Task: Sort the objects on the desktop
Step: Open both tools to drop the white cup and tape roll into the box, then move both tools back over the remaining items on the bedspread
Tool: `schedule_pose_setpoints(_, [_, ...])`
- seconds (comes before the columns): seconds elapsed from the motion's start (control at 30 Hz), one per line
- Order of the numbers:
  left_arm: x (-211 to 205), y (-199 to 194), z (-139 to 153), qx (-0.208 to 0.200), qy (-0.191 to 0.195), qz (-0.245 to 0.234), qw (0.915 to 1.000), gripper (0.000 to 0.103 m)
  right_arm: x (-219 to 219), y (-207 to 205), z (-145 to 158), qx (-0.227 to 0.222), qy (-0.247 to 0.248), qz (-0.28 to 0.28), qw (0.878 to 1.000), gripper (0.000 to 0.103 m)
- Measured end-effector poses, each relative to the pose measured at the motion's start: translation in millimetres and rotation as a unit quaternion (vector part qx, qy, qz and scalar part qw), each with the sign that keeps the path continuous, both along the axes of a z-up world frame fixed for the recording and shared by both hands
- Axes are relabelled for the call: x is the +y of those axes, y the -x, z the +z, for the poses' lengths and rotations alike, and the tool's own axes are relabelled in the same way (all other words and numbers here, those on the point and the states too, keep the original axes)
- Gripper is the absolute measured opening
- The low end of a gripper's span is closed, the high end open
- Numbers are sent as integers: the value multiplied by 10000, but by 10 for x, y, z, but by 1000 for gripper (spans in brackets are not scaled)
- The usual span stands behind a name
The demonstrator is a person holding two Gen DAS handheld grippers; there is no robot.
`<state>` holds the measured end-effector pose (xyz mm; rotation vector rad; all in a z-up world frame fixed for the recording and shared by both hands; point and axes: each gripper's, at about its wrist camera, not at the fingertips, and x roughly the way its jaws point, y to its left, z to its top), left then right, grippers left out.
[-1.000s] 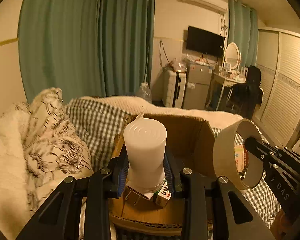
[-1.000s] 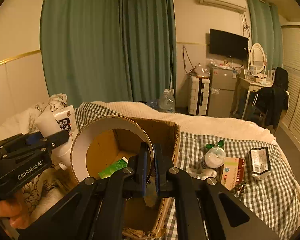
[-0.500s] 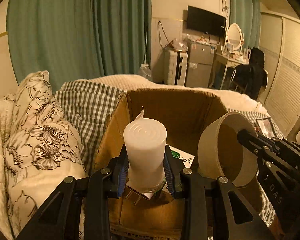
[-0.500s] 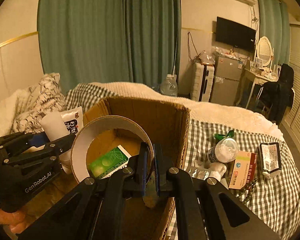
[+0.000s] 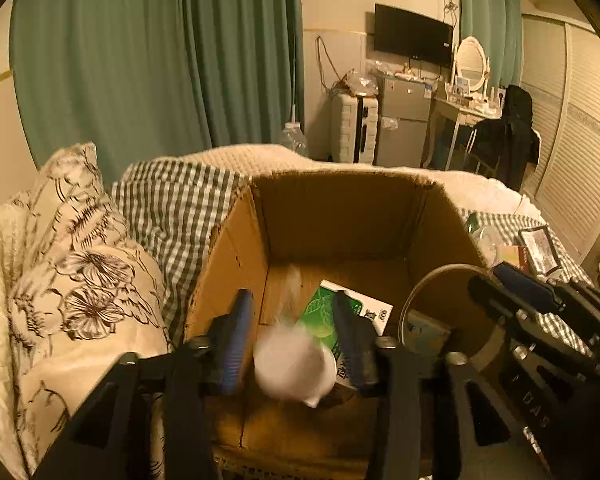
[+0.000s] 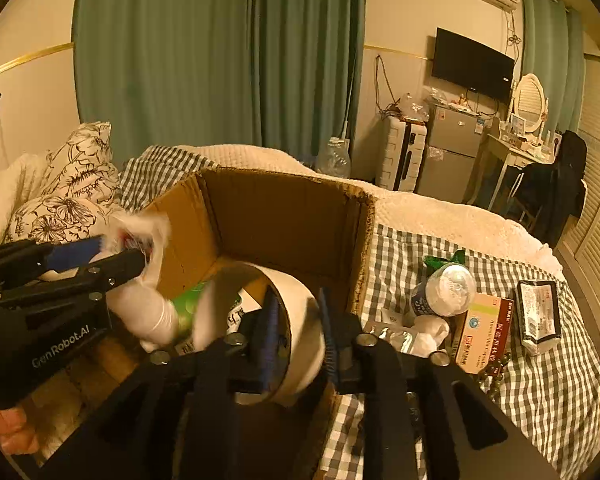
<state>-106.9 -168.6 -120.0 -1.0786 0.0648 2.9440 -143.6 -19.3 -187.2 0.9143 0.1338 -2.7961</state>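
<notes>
An open cardboard box [image 5: 340, 216] stands on the bed, with a green-and-white carton [image 5: 320, 312] lying inside. My left gripper [image 5: 291, 300] hangs over the box's near edge; its jaws are opening. A blurred white tube [image 5: 294, 372] drops between them, clear of the pads. My right gripper [image 6: 298, 300] is opening too. The wide tape roll [image 6: 296, 320] slips blurred between its fingers over the box's right wall [image 6: 360, 248]. The right wrist view shows the left gripper [image 6: 120, 252] and the tube [image 6: 140, 308] at the left. The left wrist view shows the roll [image 5: 444, 320] and the right gripper [image 5: 488, 280].
On the checked bedspread [image 6: 540, 392] right of the box lie a round white jar [image 6: 444, 292], a medicine box [image 6: 484, 332], a black packet [image 6: 538, 316], a blister pack [image 6: 392, 336] and beads [image 6: 496, 368]. Floral pillows [image 5: 72, 280] lie left. A hand [image 6: 8, 428] shows at lower left.
Both grippers sank toward the box, then their jaws parted. The white tube, held upright before, now falls. The tape roll, pinched by its wall before, slips loose.
</notes>
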Motion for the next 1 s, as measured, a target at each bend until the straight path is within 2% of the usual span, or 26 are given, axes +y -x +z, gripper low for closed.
schedule_pose_setpoints(0.27, [49, -108, 216, 248, -87, -74, 9996, 50, 85, -197, 150, 177, 96, -70, 9998, 28])
schedule_pose_setpoints(0.6, [176, -368, 536, 648, -175, -130, 9977, 53, 240, -535, 510, 582, 161, -176, 9980, 29])
schedule_pose_setpoints(0.67, [235, -441, 621, 764, -204, -168, 9967, 57, 308, -626, 588, 674, 169, -210, 9974, 29])
schedule_pose_setpoints(0.73, [313, -520, 692, 880, -221, -218, 9956, 59, 410, -725, 677, 784, 189, -257, 9964, 38])
schedule_pose_setpoints(0.8, [400, -597, 768, 1007, -226, -297, 9942, 60, 502, -801, 752, 874, 208, -305, 9955, 42])
schedule_pose_setpoints(0.93, [537, -705, 885, 1230, -241, -396, 9913, 72, 716, -925, 910, 1028, 159, -471, 9935, 42])
schedule_pose_setpoints(1.0, [614, -749, 930, 1331, -256, -434, 9898, 74, 834, -981, 975, 1090, 160, -583, 9922, 43])
